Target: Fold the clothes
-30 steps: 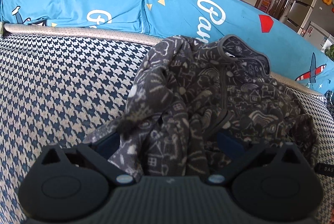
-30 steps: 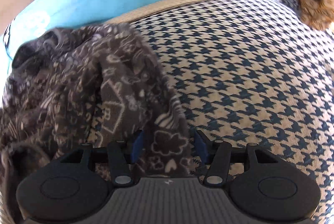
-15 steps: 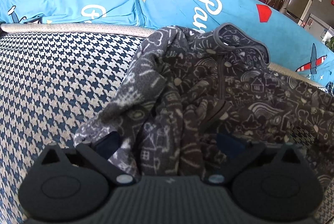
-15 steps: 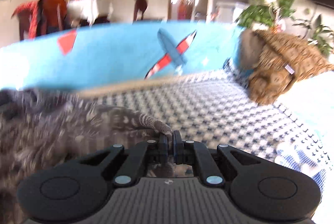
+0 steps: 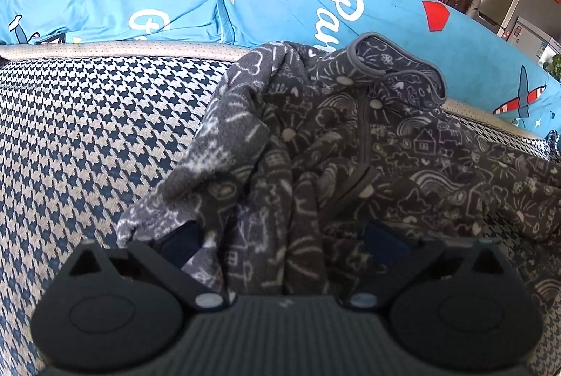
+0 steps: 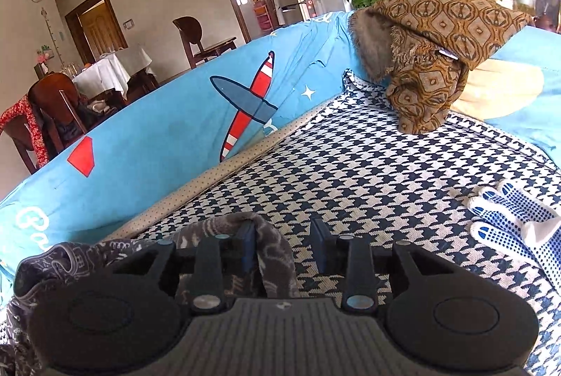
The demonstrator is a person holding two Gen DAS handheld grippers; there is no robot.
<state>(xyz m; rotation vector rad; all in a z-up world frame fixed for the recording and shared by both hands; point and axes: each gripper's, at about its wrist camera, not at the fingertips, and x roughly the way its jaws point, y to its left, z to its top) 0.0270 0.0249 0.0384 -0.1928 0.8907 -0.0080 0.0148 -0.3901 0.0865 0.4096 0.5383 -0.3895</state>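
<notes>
Since a second ago the right gripper [image 6: 282,244] has swung up from the dark printed garment [image 6: 270,246], so its view now takes in the blue sofa back [image 6: 157,144] and the room beyond.

Left wrist view: the left gripper [image 5: 280,237] has its jaws spread wide, and the garment [image 5: 350,144] is bunched between them and piled ahead on the houndstooth seat cover [image 5: 87,130]. I cannot tell whether the pads press the cloth.

Right wrist view: the jaws are opening. A fold of the garment hangs against the left finger, apart from the right one. Ahead to the right lie dotted work gloves [image 6: 515,218], and farther ahead a brown patterned cushion [image 6: 441,36].
</notes>
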